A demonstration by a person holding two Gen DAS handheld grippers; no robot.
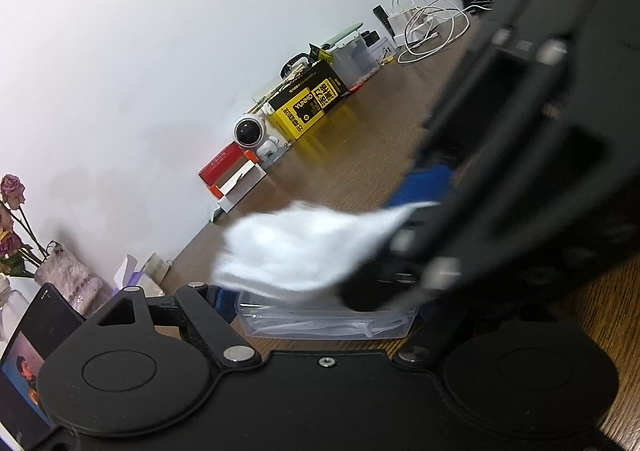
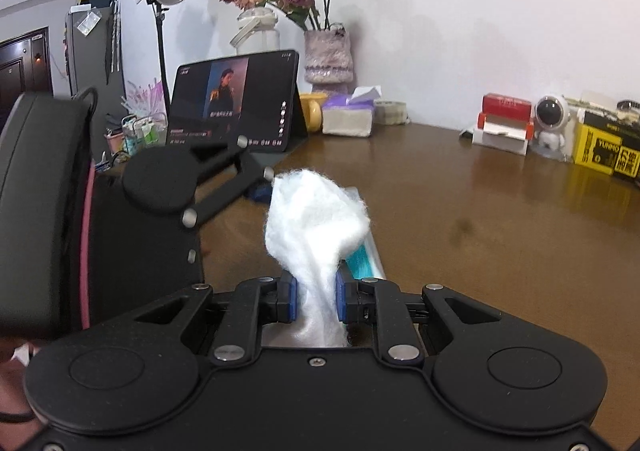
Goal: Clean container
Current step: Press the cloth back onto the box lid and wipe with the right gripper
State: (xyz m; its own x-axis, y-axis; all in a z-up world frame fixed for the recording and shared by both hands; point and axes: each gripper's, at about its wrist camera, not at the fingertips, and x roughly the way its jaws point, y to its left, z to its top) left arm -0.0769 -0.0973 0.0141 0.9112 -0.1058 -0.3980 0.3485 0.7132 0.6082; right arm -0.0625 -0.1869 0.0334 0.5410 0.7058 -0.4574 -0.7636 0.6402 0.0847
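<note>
Clearly the right claw (image 2: 316,299) pinches a white tissue wad (image 2: 316,219) above the clear container (image 1: 324,321), which sits on the bench (image 2: 460,219) at the left claw (image 1: 320,303). Whether that claw grips it, I cannot tell. Unheld, the light container could skid under wiping; the loose wad could slip free.

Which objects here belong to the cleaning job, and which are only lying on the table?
Job: white wipe, clear container, right gripper, left gripper.
Lying about: tablet, tissue pack, astronaut figure, yellow box.
</note>
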